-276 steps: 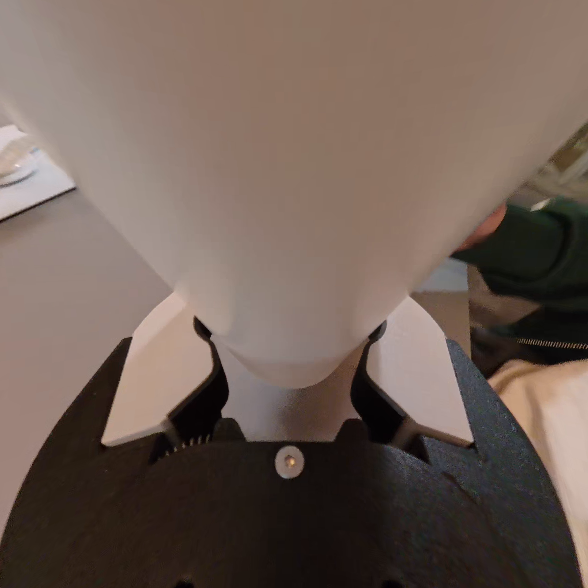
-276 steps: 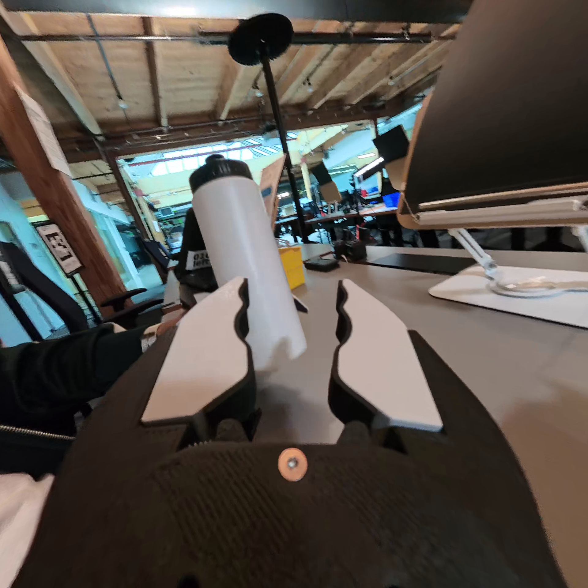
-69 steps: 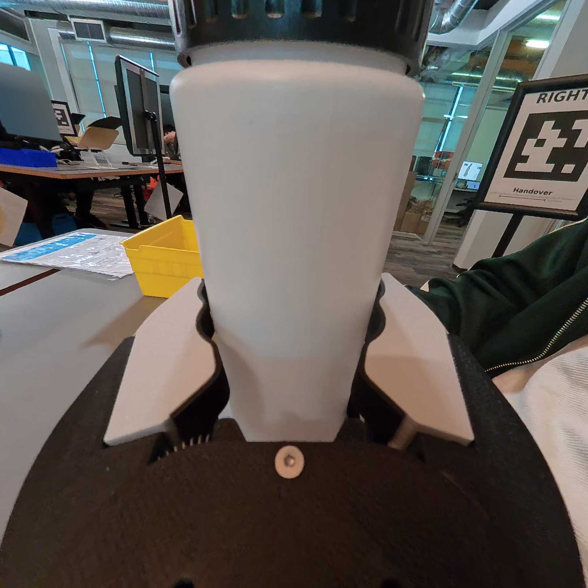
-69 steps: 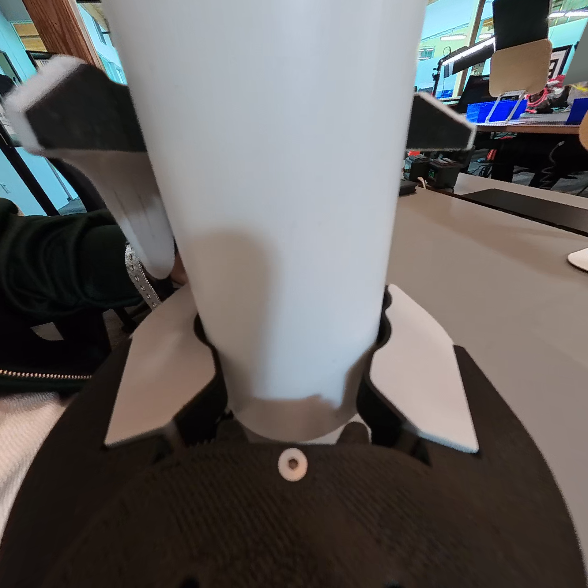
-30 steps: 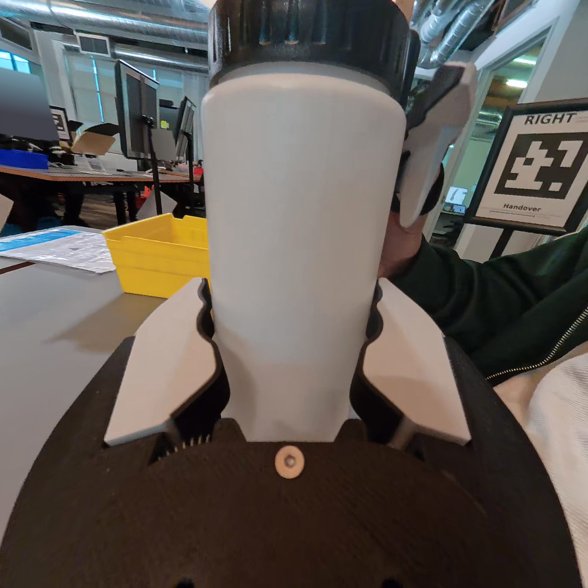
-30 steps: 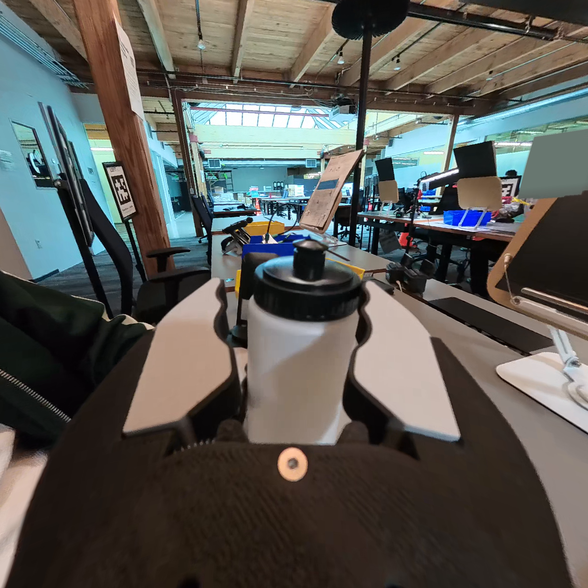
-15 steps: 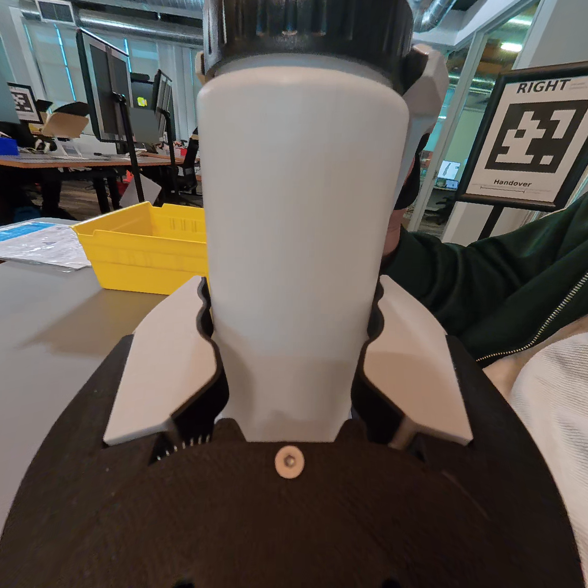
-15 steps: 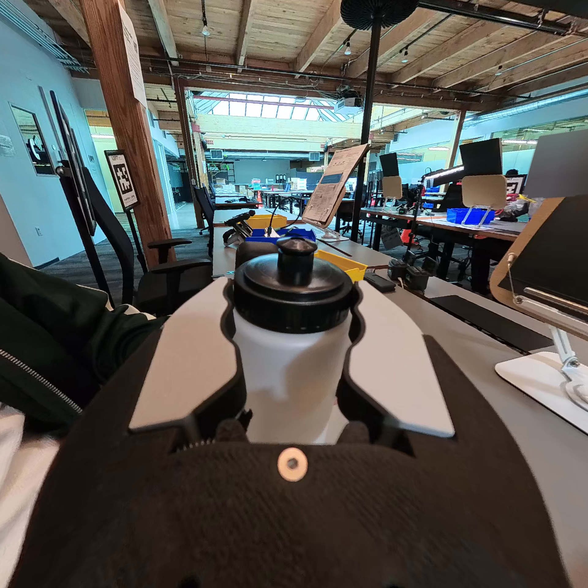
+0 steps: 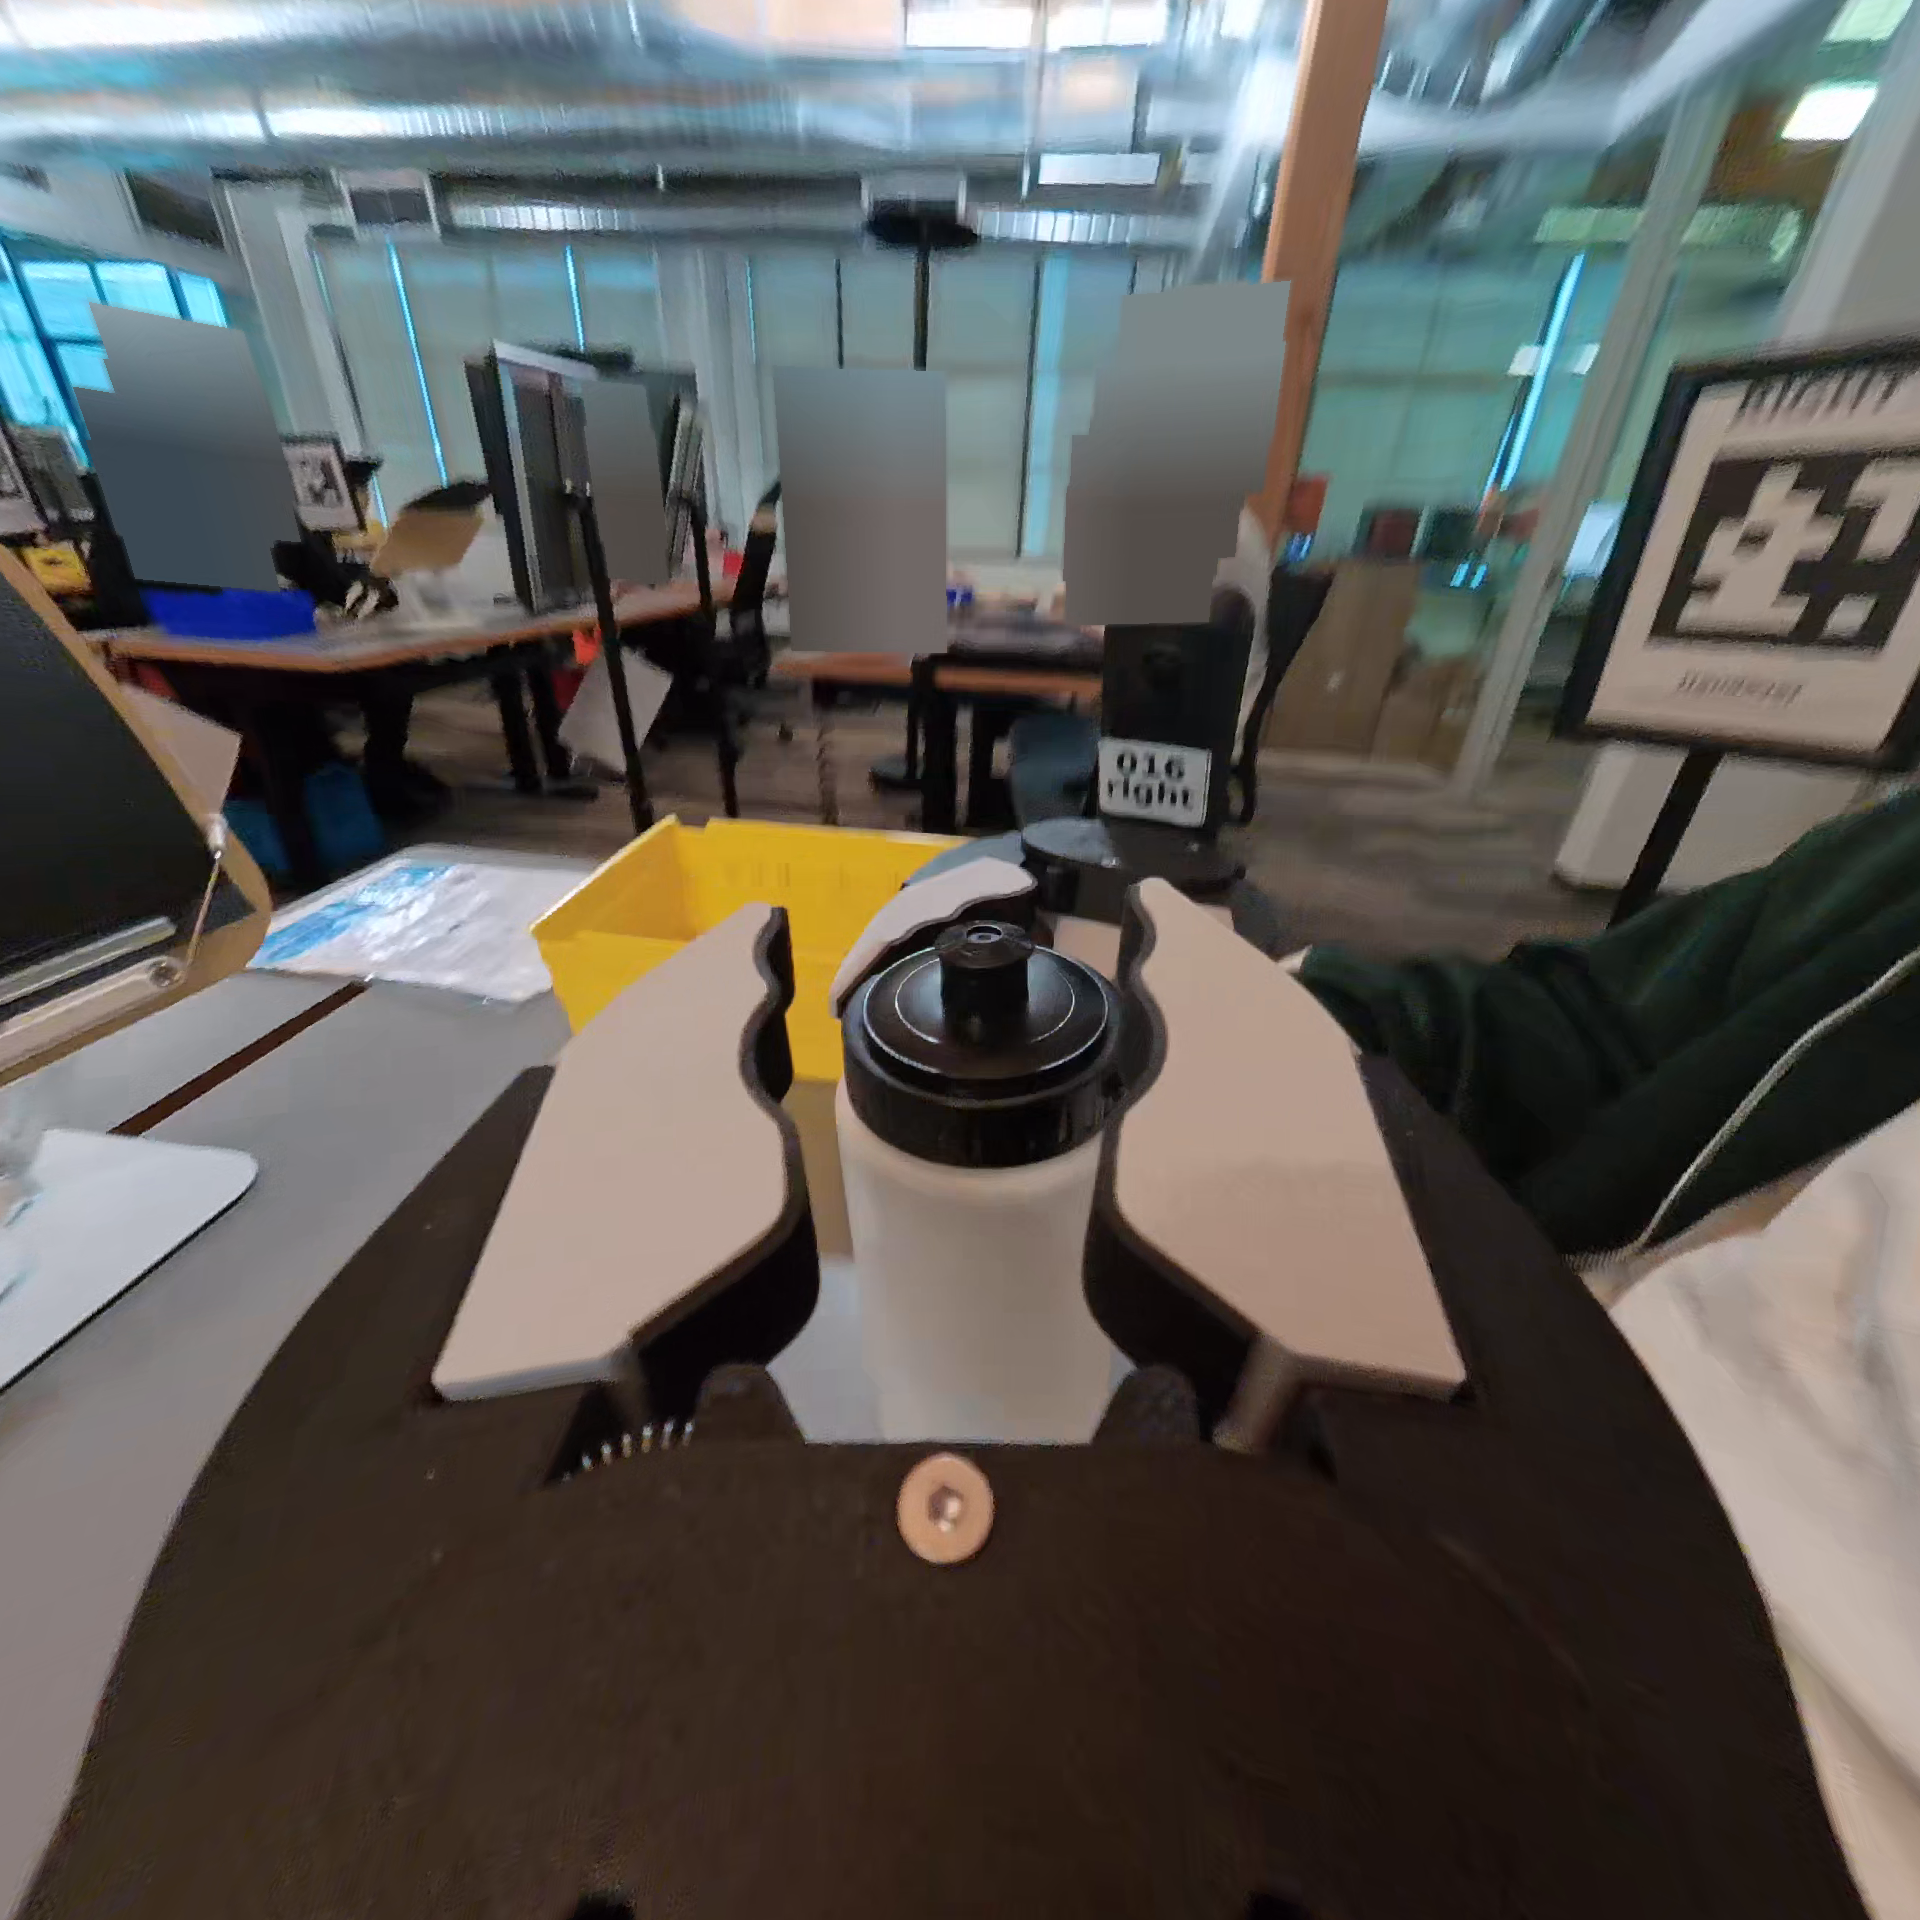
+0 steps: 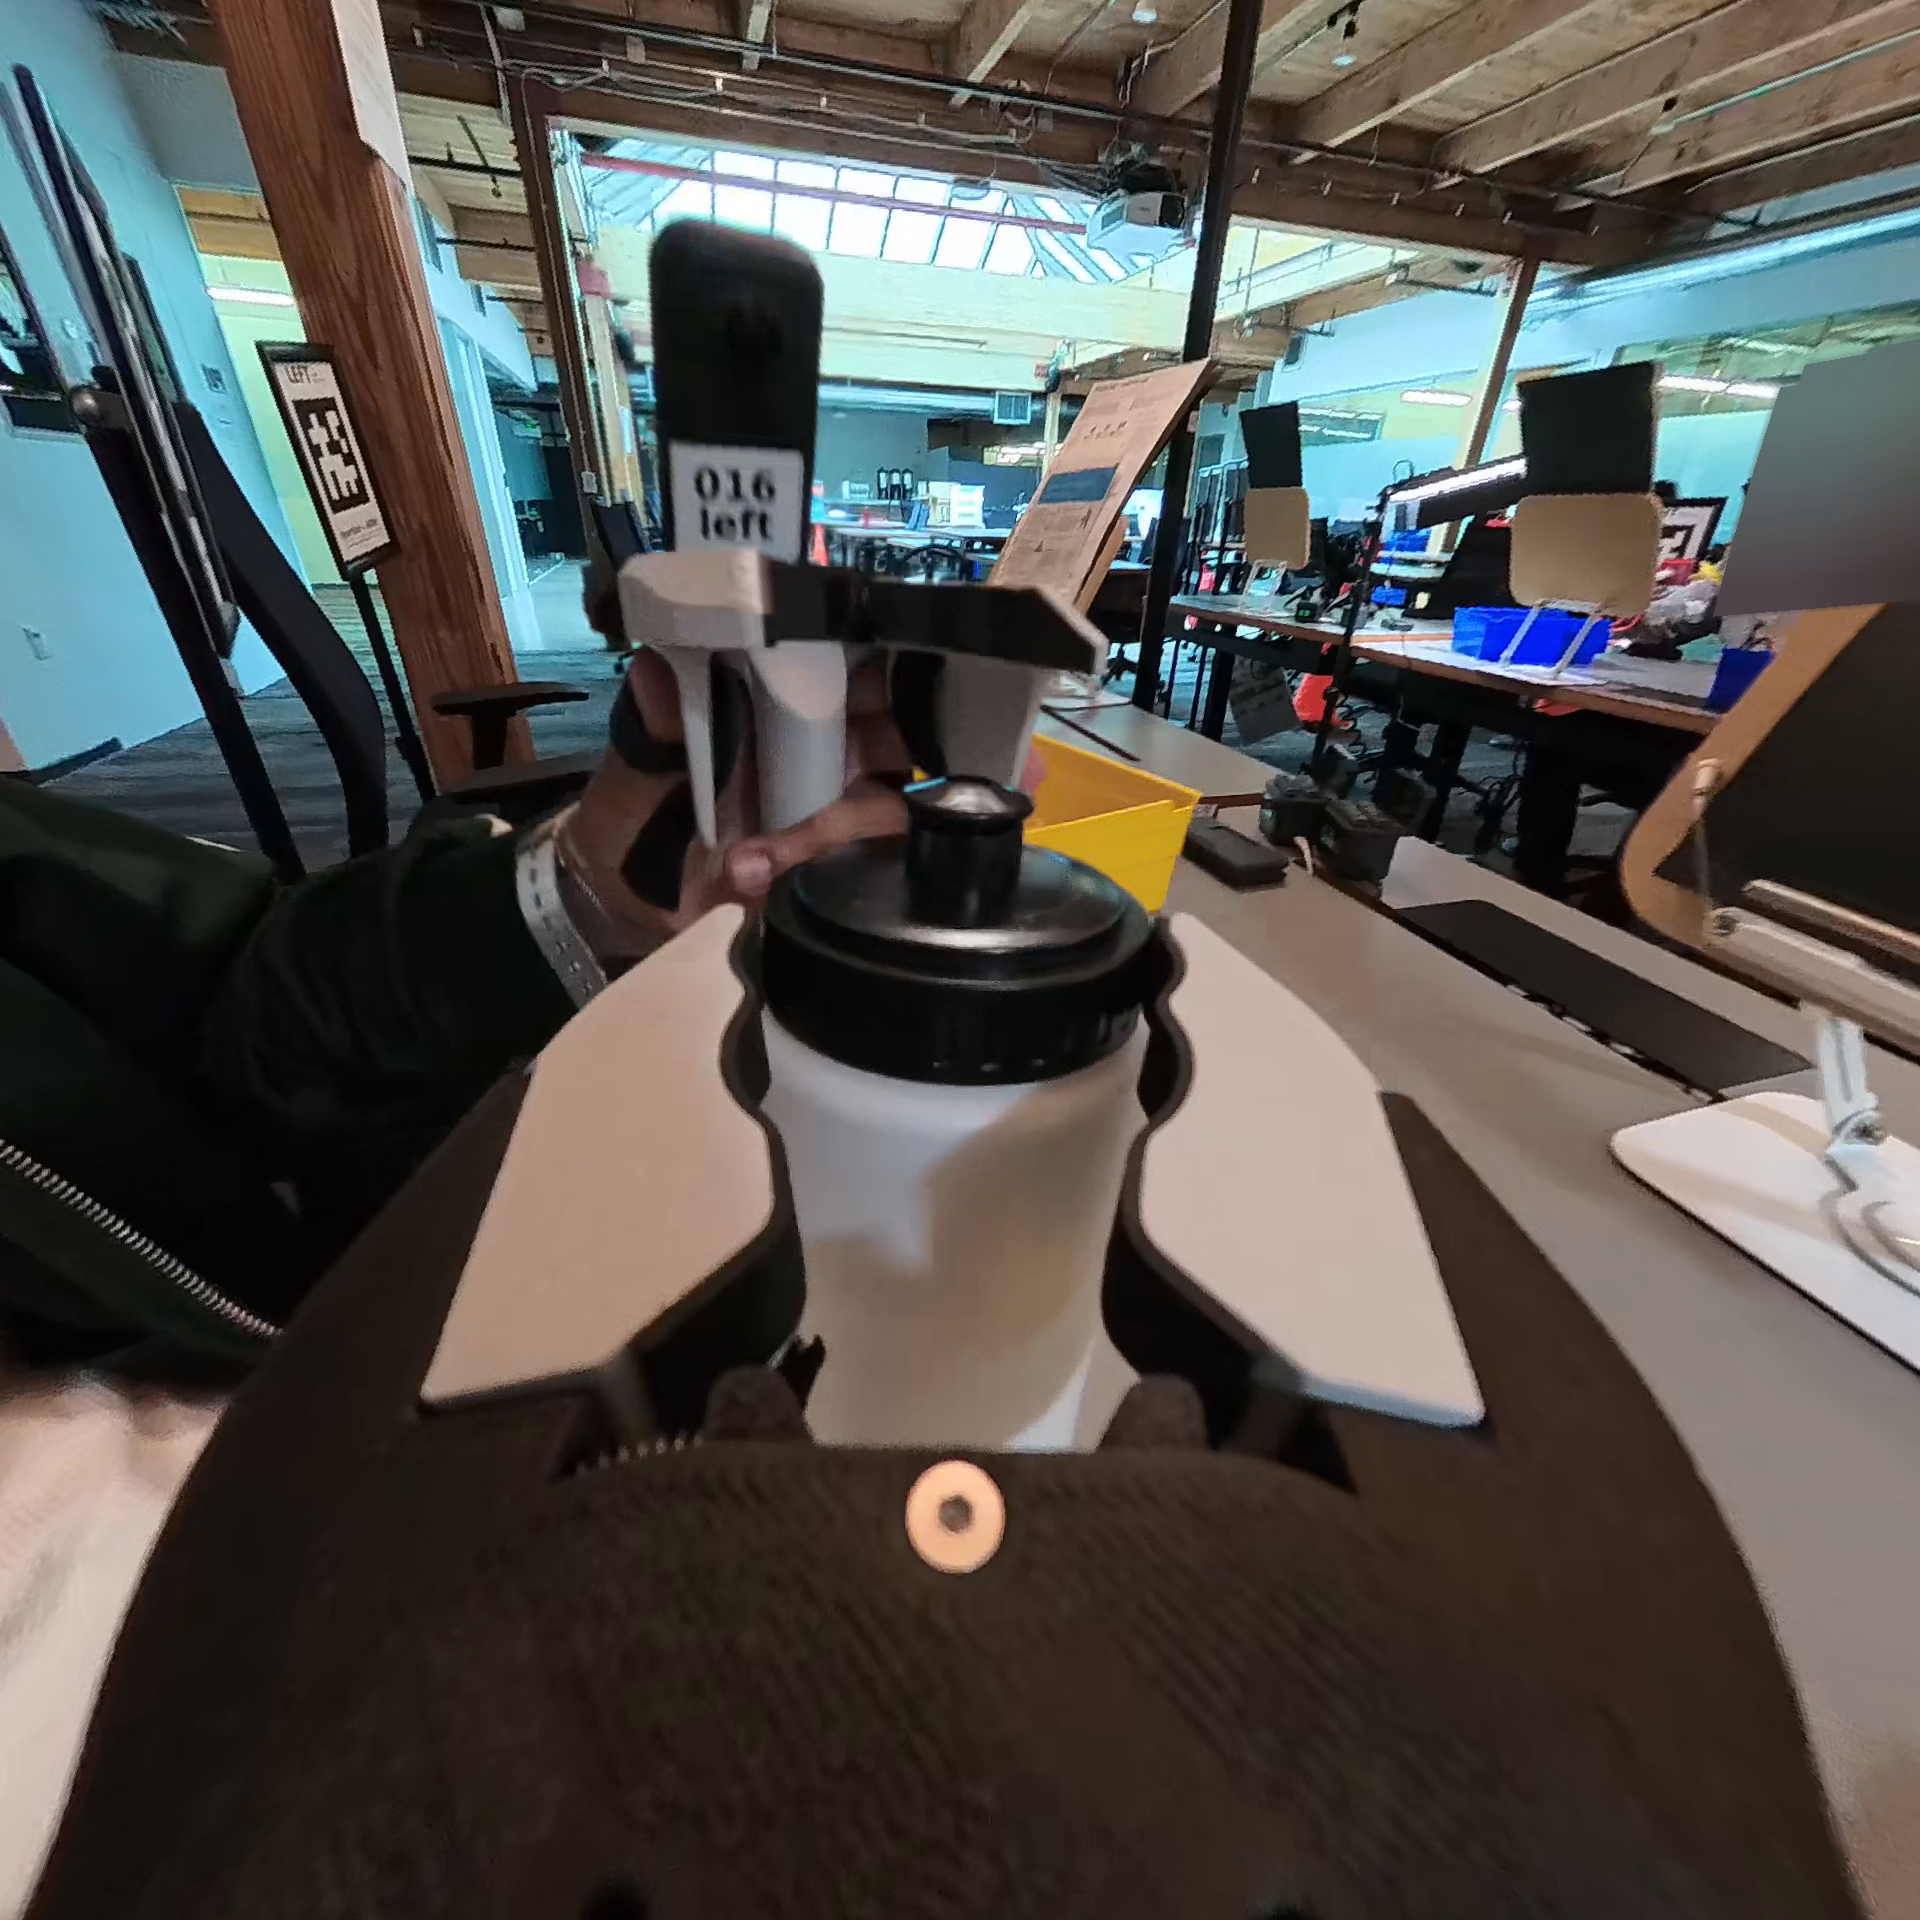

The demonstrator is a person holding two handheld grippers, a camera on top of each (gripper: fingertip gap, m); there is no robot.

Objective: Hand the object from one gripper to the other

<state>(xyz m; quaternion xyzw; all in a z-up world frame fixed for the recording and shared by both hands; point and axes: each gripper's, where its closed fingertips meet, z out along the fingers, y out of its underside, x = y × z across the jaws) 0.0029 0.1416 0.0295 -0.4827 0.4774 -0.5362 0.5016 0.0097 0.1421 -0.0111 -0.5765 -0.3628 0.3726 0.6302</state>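
A white bottle (image 10: 945, 1195) with a black cap (image 10: 951, 966) stands upright between the fingers of my right gripper (image 10: 954, 925), which is shut on it just below the cap. My left gripper (image 9: 954, 920) is open. It looks down on the bottle (image 9: 971, 1268) from behind, with a gap on each side and no contact. In the right wrist view the left gripper (image 10: 842, 758) hangs in a hand beyond and above the cap. One finger (image 9: 925, 920) of the right gripper shows behind the cap in the left wrist view.
A yellow bin (image 10: 1112, 821) sits on the grey table (image 10: 1507, 1091) behind the bottle, and also shows in the left wrist view (image 9: 727, 894). A laptop stand's white base (image 10: 1766, 1174) lies at the right. A person's green sleeve (image 9: 1610, 1039) is close on the right.
My left gripper has opened, let go of the bottle and drawn back from it. My right gripper stays shut on the bottle near the cap.
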